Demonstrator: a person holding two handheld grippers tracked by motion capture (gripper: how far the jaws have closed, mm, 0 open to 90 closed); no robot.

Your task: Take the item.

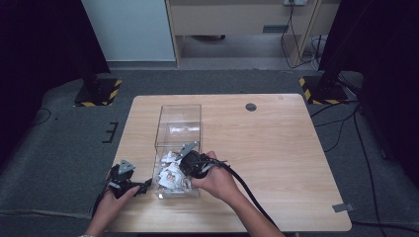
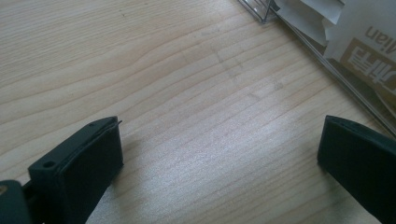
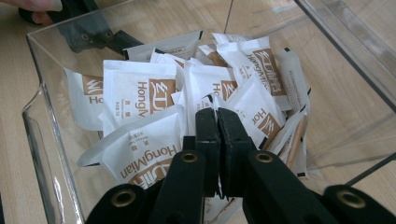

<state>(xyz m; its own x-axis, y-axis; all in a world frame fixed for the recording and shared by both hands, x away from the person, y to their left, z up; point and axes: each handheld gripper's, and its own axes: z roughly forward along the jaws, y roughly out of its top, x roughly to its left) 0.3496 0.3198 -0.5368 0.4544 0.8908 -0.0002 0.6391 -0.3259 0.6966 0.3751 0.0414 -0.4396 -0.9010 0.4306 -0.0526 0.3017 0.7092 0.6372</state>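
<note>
Both grippers (image 1: 129,183) (image 1: 190,165) showing black bodies, grey three-cornered top plates; right one trailing thick black cable; brass-ringed screw holes near black fingers (image 3: 208,135). Forearms bare.

Your left hand (image 1: 111,200) is resting the left gripper (image 1: 141,187) low at the bench's near edge, jaws standing wide apart. Your right hand (image 1: 217,180) is angling the right gripper (image 3: 217,119) forward and down, jaws pressed together.

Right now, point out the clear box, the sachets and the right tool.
clear box (image 1: 179,112): high view, far wall.
sachets (image 3: 135,91): right gripper view, face of a white packet.
right tool (image 3: 217,116): right gripper view, between its closed tips.
</note>
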